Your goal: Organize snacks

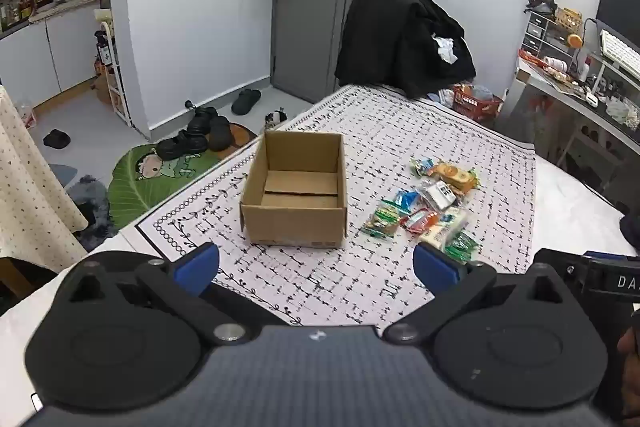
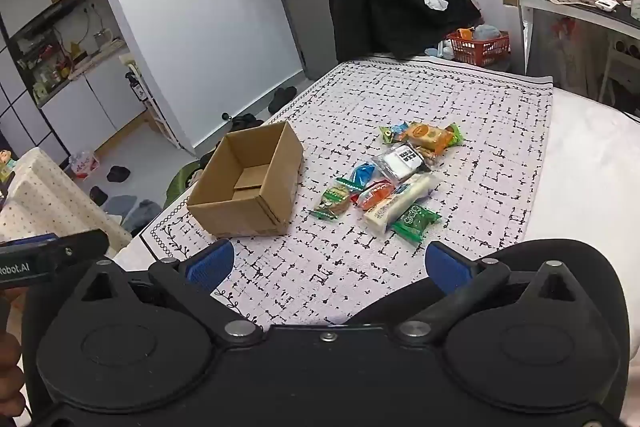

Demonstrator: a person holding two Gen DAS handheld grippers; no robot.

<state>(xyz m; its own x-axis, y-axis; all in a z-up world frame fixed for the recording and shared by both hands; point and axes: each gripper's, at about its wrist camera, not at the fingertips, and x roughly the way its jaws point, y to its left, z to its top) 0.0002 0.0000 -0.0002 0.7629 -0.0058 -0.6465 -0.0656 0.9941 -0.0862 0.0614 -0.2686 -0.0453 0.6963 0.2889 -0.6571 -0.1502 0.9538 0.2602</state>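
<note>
Hovering over the patterned cloth [image 2: 480,115], left gripper [image 1: 316,267] and right gripper [image 2: 328,267] both spread wide, holding nothing — snack packets [image 2: 394,179] piled just right of the empty cardboard box [image 2: 256,203].

White letters "DA" stand on the dark bar of the right gripper [image 1: 612,281] at the edge of the left wrist view, "Robot.AI" stands on the left gripper's bar [image 2: 24,265] in the right wrist view, and the print on the snack wrappers [image 2: 394,179] is too small to read.
</note>
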